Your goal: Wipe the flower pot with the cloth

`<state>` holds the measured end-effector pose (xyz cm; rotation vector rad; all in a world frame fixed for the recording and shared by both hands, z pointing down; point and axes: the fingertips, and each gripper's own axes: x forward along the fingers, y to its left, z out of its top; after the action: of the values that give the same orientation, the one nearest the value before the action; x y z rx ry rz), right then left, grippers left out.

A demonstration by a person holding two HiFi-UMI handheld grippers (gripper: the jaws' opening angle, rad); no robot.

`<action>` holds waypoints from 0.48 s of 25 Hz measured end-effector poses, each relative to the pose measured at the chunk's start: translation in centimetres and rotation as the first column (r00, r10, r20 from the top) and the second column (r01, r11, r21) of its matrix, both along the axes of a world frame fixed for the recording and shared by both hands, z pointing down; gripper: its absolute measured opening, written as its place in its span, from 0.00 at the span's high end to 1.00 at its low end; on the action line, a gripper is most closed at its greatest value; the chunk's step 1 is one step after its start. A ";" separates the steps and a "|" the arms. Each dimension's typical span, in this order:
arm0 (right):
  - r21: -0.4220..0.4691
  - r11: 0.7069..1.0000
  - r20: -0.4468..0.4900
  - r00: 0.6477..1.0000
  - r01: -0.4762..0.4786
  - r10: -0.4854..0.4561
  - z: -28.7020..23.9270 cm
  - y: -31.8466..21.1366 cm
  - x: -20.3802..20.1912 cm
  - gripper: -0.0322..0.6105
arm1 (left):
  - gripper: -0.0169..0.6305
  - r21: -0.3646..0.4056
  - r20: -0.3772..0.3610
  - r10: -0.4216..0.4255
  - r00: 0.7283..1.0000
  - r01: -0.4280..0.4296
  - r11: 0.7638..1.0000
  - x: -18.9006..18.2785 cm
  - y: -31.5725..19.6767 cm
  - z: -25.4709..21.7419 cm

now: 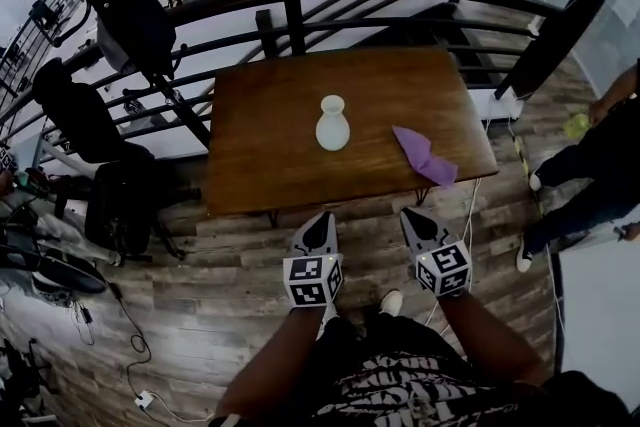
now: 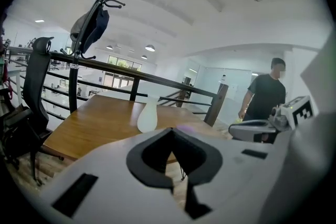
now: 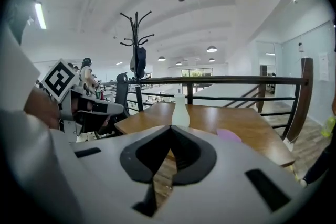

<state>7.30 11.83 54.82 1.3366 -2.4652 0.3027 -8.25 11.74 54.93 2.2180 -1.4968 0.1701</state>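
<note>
flower pot (image 1: 333, 123): white, narrow-necked, upright, middle of table (image 1: 262, 160) | cloth (image 1: 425, 156): purple, crumpled, right of it, apart

Our head camera looked steeply down on the desk (image 1: 260, 165); cameras on the left tool (image 1: 320, 221) and right tool (image 1: 410, 215) faced it nearly level, sharing the flower pot (image 2: 147, 115).

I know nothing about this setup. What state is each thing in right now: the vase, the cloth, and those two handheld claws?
White ceramic flower pot: upright on the brown wooden table, nothing touching it.
Purple cloth: crumpled, lying on the table right of the pot in the head view, apart from it.
Left gripper: jaws shut, empty, short of the table.
Right gripper: jaws shut, empty, short of the table.
</note>
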 end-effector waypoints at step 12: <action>0.019 0.998 0.024 0.998 0.058 -0.058 -1.8 0.6 1.1 0.95 | 0.97 0.022 0.025 -0.023 0.999 0.023 0.999 2.0 1.1 -2.1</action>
<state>8.39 12.39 52.99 1.2730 -2.5271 0.2851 -6.22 12.85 52.80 2.2224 -1.5440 0.1751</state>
